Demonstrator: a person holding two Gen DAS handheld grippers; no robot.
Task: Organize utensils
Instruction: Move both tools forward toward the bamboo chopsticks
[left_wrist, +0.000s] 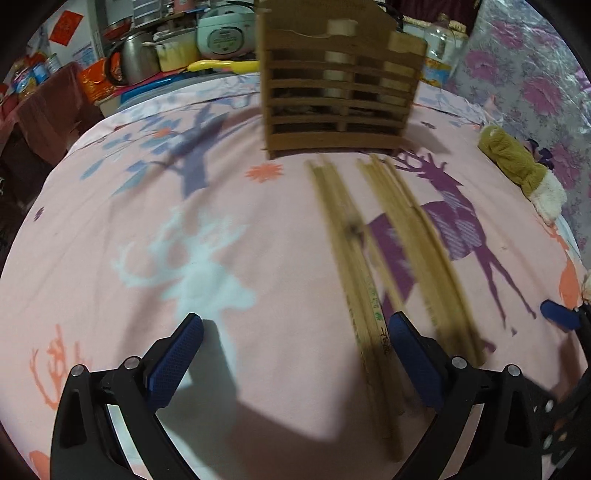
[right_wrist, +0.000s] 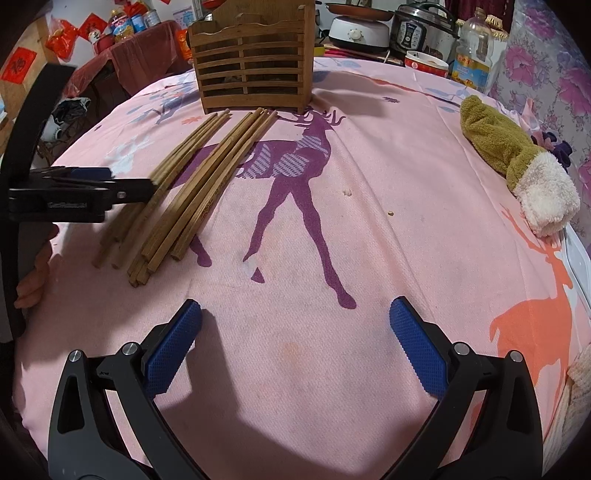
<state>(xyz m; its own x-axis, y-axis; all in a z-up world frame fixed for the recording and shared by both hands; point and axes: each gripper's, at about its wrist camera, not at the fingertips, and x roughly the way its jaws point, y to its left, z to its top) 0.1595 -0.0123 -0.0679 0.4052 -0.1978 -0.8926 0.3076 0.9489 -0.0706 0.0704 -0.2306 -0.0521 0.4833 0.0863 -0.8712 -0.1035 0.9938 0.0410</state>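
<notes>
Wooden chopsticks lie in two loose bundles (left_wrist: 354, 258) (left_wrist: 417, 236) on the pink deer-print cloth, pointing at a slatted wooden holder (left_wrist: 340, 92) that stands upright behind them. My left gripper (left_wrist: 295, 325) is open and empty; its right finger sits just above the near end of the left bundle. The left wrist view is motion-blurred. In the right wrist view the chopsticks (right_wrist: 199, 184) and the holder (right_wrist: 255, 62) are at the upper left, with the left gripper (right_wrist: 129, 181) over the bundles. My right gripper (right_wrist: 295, 314) is open and empty above bare cloth, well right of the chopsticks.
An olive and white fuzzy mitten (right_wrist: 517, 162) lies at the right edge of the cloth. Behind the table stand rice cookers (right_wrist: 358, 27), an oil bottle (right_wrist: 474, 51), a bowl (right_wrist: 426, 62) and pots (left_wrist: 138, 55). A floral fabric (left_wrist: 535, 74) rises on the right.
</notes>
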